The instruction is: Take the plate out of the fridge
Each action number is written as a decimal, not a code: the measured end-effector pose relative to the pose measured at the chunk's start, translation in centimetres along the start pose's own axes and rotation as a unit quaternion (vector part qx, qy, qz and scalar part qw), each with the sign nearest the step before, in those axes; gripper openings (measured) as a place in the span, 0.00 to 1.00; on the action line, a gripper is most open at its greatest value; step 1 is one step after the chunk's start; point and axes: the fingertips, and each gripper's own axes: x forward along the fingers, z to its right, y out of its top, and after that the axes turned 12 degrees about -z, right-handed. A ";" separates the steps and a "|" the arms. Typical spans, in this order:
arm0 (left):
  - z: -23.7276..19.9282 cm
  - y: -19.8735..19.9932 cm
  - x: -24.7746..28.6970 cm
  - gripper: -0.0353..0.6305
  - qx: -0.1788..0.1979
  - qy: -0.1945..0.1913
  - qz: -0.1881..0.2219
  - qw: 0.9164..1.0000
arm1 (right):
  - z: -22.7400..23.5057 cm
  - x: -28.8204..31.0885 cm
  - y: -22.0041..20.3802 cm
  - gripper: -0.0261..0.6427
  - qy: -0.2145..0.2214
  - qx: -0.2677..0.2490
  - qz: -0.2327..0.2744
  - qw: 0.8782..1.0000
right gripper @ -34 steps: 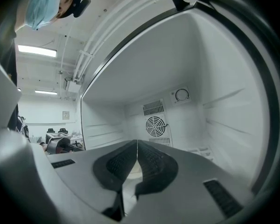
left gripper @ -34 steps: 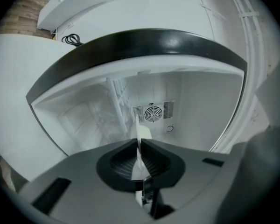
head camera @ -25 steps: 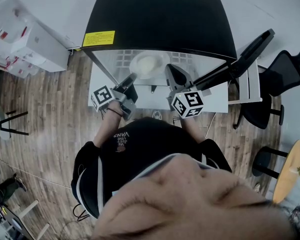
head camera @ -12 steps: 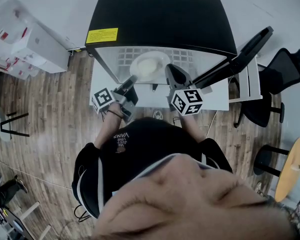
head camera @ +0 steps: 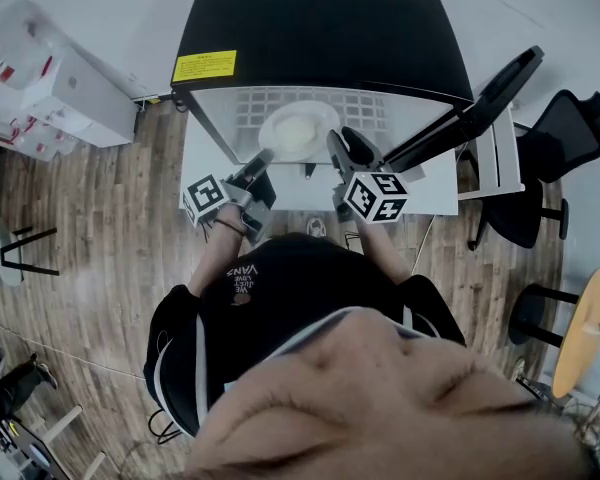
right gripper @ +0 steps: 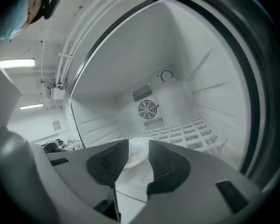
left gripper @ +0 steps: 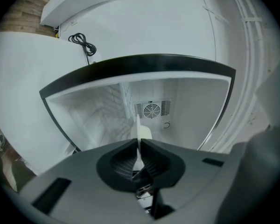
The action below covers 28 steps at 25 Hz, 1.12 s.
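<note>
A white plate (head camera: 298, 128) lies on the wire shelf (head camera: 370, 113) inside the open black fridge (head camera: 320, 28). My left gripper (head camera: 263, 156) reaches the plate's near left rim. In the left gripper view the plate (left gripper: 141, 132) shows edge-on, and the left gripper (left gripper: 139, 141) is shut on it. My right gripper (head camera: 335, 143) is at the plate's right side. In its own view the right gripper (right gripper: 138, 146) has its jaws opening. The plate (right gripper: 133, 161) shows through the gap, and the pads do not press on it.
The fridge door (head camera: 480, 103) stands open to the right. A fan grille (right gripper: 147, 109) sits on the fridge's back wall. The fridge stands on a low white platform (head camera: 430, 196). A black chair (head camera: 570, 138) is at the right, and white boxes (head camera: 50, 88) are at the left.
The right gripper has edged forward toward the fridge opening, up to the plate's right side. The left gripper and the plate stay where they were.
</note>
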 end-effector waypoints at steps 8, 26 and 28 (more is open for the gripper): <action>-0.6 -0.1 -0.3 0.11 -0.005 0.012 0.001 1.000 | 0.7 0.4 -1.5 0.33 0.022 0.077 -0.013 0.997; -0.2 0.1 -0.1 0.10 -0.001 0.002 0.001 1.000 | 0.6 1.9 -2.5 0.31 0.076 0.152 -0.024 0.985; -0.2 0.2 -0.1 0.10 0.002 0.003 0.000 1.000 | 0.4 1.9 -2.4 0.26 0.081 0.151 -0.023 0.985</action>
